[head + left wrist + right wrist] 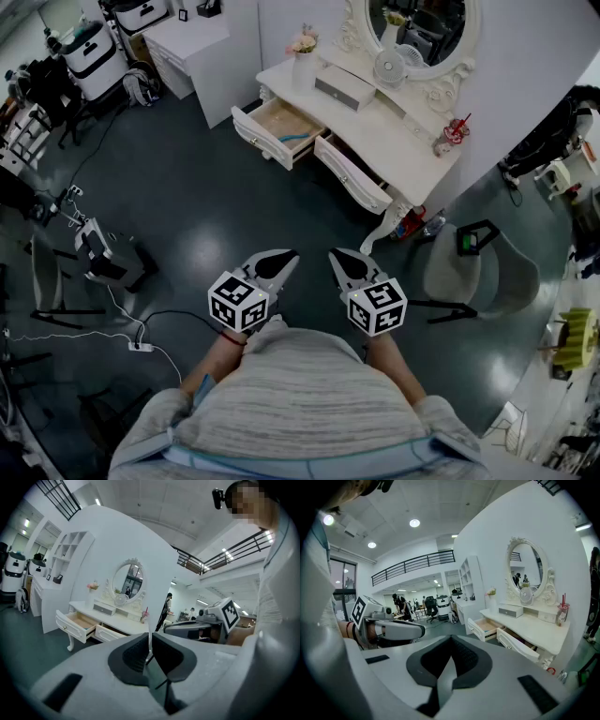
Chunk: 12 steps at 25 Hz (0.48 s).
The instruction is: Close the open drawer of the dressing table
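The white dressing table (412,141) stands against the far wall, well ahead of me. Its left drawer (275,131) is pulled far out and shows a wooden inside. The drawer to its right (352,174) also stands partly out. The left gripper view has the wide-open drawer (75,624) low on the left, and the right gripper view has it (484,627) right of centre. My left gripper (285,257) and right gripper (337,256) hang side by side above the dark floor, close to my body and far from the table. Both are shut with nothing between them, as each gripper view shows (150,645) (451,644).
A grey chair (469,274) stands right of the table. A white cabinet (192,47) is at the back left. Cables and a power strip (141,346) lie on the floor at left, beside equipment stands (98,248). A flower vase (302,52), small fan (389,66) and pink cup (450,136) sit on the tabletop.
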Motion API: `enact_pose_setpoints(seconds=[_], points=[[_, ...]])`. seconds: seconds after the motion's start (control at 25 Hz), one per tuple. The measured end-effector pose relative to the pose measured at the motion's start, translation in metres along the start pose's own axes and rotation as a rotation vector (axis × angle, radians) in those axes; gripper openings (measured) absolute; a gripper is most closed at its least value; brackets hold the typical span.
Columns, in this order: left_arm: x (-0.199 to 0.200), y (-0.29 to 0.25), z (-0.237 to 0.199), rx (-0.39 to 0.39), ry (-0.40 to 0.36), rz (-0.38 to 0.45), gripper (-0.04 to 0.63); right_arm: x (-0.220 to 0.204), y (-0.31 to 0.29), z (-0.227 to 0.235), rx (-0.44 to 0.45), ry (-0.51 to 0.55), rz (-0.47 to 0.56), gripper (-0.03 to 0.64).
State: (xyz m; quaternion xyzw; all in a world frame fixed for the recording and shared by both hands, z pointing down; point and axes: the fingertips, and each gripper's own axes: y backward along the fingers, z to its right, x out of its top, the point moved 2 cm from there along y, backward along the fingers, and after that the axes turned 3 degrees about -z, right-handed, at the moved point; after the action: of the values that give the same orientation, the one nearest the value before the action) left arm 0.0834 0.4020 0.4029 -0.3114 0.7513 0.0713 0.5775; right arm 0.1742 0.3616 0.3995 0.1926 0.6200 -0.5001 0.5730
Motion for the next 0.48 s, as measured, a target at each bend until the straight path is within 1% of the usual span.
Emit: enact_pose_setpoints(seconds=[0.48], points=[[0.0000, -0.0006, -0.0104, 0.002, 0.021, 0.003, 0.034, 0.0013, -0.0052, 0.0067, -0.020, -0.016, 0.002, 0.008]])
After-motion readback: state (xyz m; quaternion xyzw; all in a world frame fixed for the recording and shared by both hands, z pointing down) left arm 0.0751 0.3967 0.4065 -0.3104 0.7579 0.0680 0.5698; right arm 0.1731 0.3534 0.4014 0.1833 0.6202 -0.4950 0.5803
